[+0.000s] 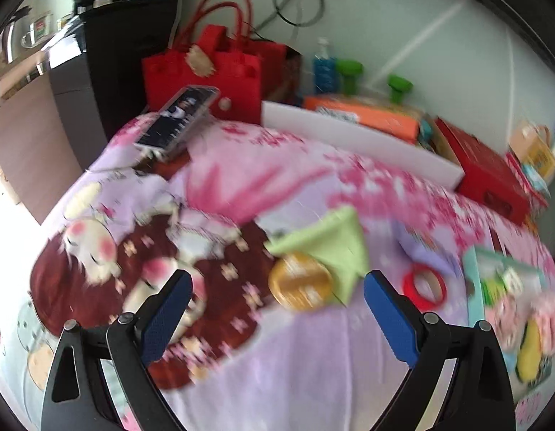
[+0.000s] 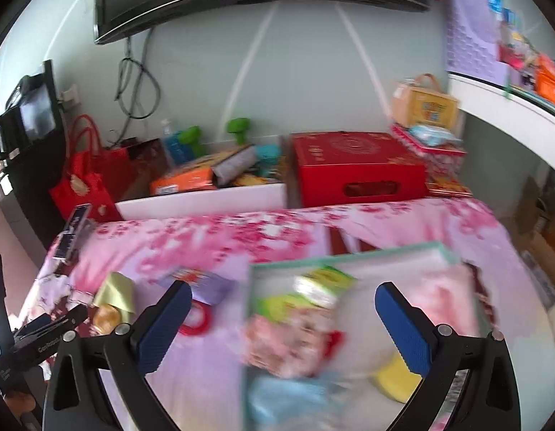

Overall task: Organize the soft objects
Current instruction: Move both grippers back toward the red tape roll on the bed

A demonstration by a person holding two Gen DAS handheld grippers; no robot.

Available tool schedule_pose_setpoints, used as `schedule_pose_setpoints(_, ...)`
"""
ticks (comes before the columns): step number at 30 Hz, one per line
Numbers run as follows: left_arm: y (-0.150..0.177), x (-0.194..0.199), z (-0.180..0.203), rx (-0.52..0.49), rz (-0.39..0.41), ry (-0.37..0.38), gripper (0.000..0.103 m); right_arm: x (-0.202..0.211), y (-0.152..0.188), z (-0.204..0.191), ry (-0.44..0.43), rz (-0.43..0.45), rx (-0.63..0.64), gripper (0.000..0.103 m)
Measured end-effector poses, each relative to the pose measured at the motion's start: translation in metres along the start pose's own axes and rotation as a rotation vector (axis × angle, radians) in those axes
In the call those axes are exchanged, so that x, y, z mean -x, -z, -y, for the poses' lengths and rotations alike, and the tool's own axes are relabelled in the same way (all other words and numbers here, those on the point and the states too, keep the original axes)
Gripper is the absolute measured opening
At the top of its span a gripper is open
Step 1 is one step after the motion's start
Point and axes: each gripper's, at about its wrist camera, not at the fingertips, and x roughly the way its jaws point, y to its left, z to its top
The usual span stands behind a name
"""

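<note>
The left gripper point(image 1: 277, 287) is hovering with jaws spread wide over a golden round item point(image 1: 301, 282) and green cloth point(image 1: 335, 244) lying on the pink blanket point(image 1: 313, 359). The right gripper point(image 2: 283, 298) is gaping equally wide over a blurred tray point(image 2: 349, 251) of soft things. Beyond, a red box point(image 2: 356, 168) is sitting against the wall.

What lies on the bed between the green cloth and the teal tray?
A red ring lies there on the bedsheet, between the green cloth and the teal tray, clearest in the left wrist view.
</note>
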Motion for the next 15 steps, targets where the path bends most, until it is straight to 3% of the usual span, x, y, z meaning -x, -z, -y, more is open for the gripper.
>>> schedule_pose_setpoints(8,-0.012,-0.011,-0.044,0.045,-0.002,-0.055,0.096,-0.047,0.016,-0.07,-0.076,-0.067,0.077,0.103)
schedule_pose_setpoints(15,-0.006,-0.028,-0.043,-0.006,-0.062,-0.04,0.096,-0.087,0.042,-0.09,-0.085,-0.16,0.113,0.103)
